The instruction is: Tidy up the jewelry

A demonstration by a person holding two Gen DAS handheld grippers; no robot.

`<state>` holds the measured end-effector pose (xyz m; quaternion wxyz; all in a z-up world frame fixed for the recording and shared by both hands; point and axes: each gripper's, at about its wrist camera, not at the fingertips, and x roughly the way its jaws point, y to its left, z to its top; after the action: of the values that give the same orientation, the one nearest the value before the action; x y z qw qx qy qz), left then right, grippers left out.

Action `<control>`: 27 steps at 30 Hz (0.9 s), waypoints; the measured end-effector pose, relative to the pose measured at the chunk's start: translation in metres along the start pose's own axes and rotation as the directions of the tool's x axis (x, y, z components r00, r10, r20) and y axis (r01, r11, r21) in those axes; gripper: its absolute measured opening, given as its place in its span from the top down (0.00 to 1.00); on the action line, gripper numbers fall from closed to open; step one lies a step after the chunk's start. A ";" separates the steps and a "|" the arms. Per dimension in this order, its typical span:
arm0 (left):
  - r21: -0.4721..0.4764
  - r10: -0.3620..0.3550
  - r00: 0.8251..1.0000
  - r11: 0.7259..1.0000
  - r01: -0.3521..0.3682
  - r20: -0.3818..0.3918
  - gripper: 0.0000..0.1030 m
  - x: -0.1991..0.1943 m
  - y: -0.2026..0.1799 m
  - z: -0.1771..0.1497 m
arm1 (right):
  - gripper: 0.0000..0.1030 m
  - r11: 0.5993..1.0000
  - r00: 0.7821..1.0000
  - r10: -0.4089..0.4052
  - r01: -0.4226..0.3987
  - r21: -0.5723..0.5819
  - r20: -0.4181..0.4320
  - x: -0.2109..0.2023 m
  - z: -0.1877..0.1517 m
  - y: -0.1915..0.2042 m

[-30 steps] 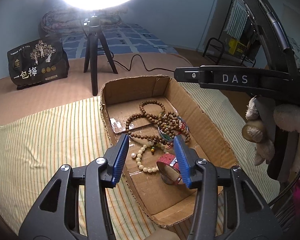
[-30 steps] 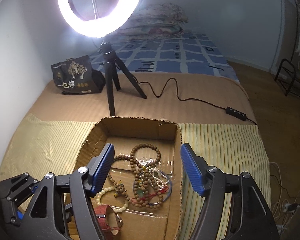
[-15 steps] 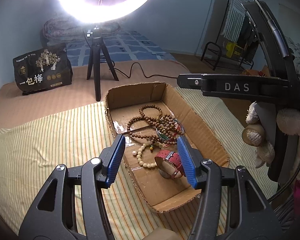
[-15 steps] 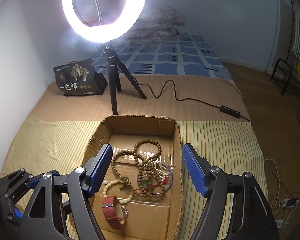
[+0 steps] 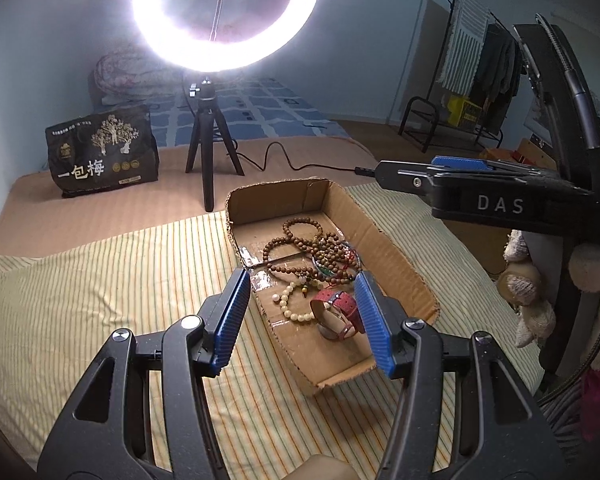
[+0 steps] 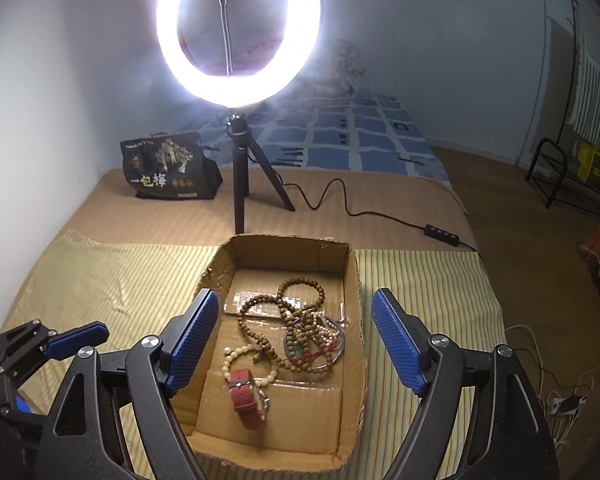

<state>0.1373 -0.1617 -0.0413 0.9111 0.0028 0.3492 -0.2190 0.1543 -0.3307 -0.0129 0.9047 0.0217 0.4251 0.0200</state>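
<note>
A shallow corrugated cardboard box [image 6: 352, 276], its rim torn and its floor patched with glossy clear tape, sits on a yellow-striped cloth [image 6: 112, 280] spread over a ribbed tan bed cover. Inside the box lie the jewelry pieces: round brown wooden bead strands [image 6: 300, 312] tangled toward the far end, a loop of smooth cream beads [image 6: 240, 354] nearer the middle, and a red perforated-leather watch [image 6: 246, 394] with a metal case at the near end. The left gripper [image 5: 300, 316], black plastic with ridged blue pads, hovers above the near part of the box, jaws apart and holding nothing. The right gripper [image 6: 296, 340] hovers likewise over the box, its jaws widening with nothing pressed between them; seen from the left camera, its black body reads "DAS". Beyond the box stands a glowing ring light [image 6: 238, 32] on a black tripod, and left of that a black glossy bag [image 6: 166, 168] printed "一包梅" beneath gold trees.
</note>
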 end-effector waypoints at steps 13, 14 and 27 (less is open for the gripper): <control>0.006 0.012 0.999 1.000 -0.013 0.042 0.25 -0.045 0.003 -0.013 | 0.22 1.000 0.997 -0.008 0.010 -0.021 0.079 -0.046 -0.021 0.019; 0.006 0.015 0.999 1.000 -0.015 0.043 0.25 -0.048 0.003 -0.015 | 0.22 1.000 0.997 -0.006 0.009 -0.026 0.083 -0.048 -0.023 0.020; 0.052 0.058 0.995 0.997 -0.062 0.080 0.16 -0.079 -0.004 -0.029 | 0.22 1.000 0.988 -0.019 0.021 -0.012 0.156 -0.074 -0.043 0.034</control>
<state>0.0649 -0.1293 -0.0120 0.9297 0.0296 0.3071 -0.2010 0.0733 -0.3000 0.0188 0.9354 0.0128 0.3531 0.0122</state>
